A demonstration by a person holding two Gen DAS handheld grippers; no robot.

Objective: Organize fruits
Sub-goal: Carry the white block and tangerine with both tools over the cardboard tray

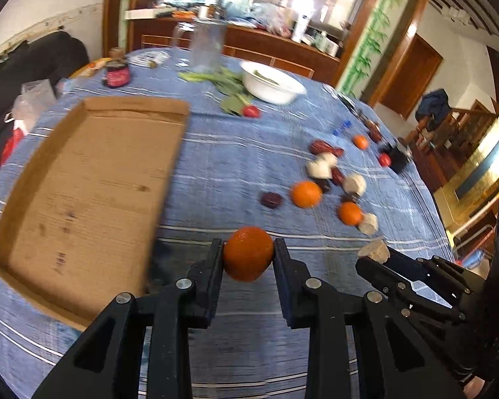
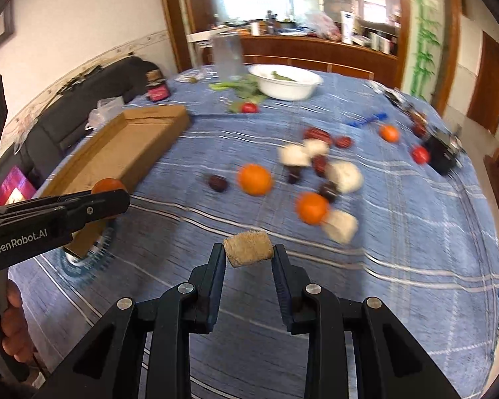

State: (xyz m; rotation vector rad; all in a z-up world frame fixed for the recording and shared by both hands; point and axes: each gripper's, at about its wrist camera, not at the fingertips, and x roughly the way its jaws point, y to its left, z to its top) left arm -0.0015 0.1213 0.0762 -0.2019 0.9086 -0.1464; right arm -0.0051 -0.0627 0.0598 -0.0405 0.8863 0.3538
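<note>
Your left tool [image 1: 248, 249] is clamped on an orange [image 1: 248, 253], pinched at its widest girth so the round fruit cannot roll out; being round, it has no long axis to speak of. The empty cardboard tray [image 1: 83, 179] lies ahead and to the left of that tool, and you likely carry the fruit lifted off the worktop [image 1: 236, 153] so it clears the tray's low wall.

Your right tool [image 2: 248, 249] grips a short tan cylinder [image 2: 248, 247], maybe a cut piece of sugar cane. Its long axis runs straight across from one pad to the other, the flat ends bearing on the pads, so it sits square and should not twist.

Ahead and to the right of both tools, the remaining oranges [image 2: 254, 179], dark red dates [image 2: 317, 134] and pale chunks [image 2: 346, 176] lie scattered, well apart from the tray
</note>
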